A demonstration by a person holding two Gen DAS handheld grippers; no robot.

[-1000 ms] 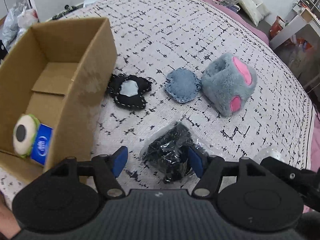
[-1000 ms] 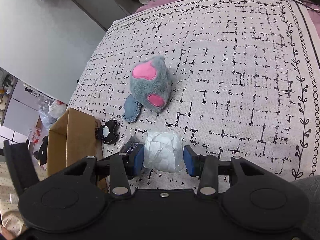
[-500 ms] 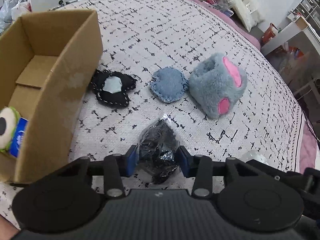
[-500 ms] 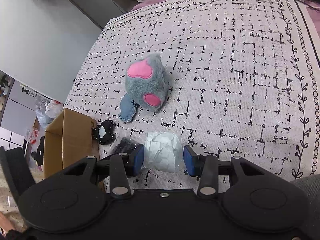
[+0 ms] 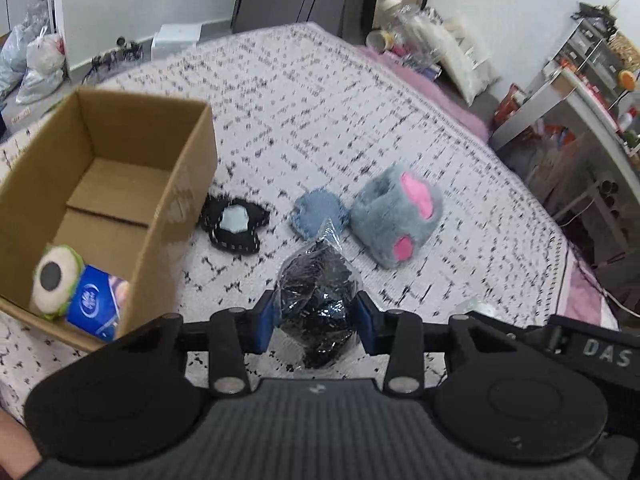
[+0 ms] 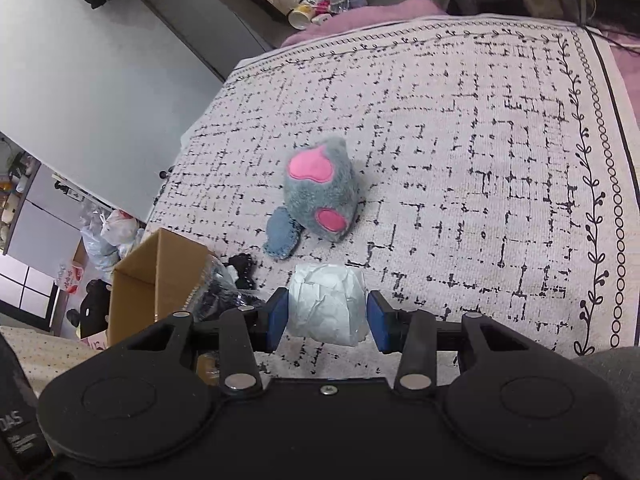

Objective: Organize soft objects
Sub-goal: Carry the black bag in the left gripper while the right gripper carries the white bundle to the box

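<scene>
Seen from the left wrist, the left gripper (image 5: 316, 322) is clamped on a clear bag of black pieces (image 5: 318, 304), both blue pads pressed into its sides, the bag lifted clear of the patterned bedspread (image 5: 320, 120). At nine o'clock a cardboard box (image 5: 188, 184) is set open-topped, with a round plush (image 5: 54, 280) and a blue tissue pack (image 5: 96, 306) in its near corner; the pack's logo cannot be read. Bare bedspread is left between the box wall and the bag. Seen from the right wrist, the right gripper (image 6: 327, 316) is closed on a white wrapped bundle (image 6: 326, 304). "DAS" is printed on the other gripper's body at its lower left. Farther off, at twelve o'clock, a black patch (image 5: 236, 226), a blue denim patch (image 5: 316, 216) and a grey plush (image 5: 396, 220) with pink pads are laid, with wide clear bedspread beyond.
</scene>
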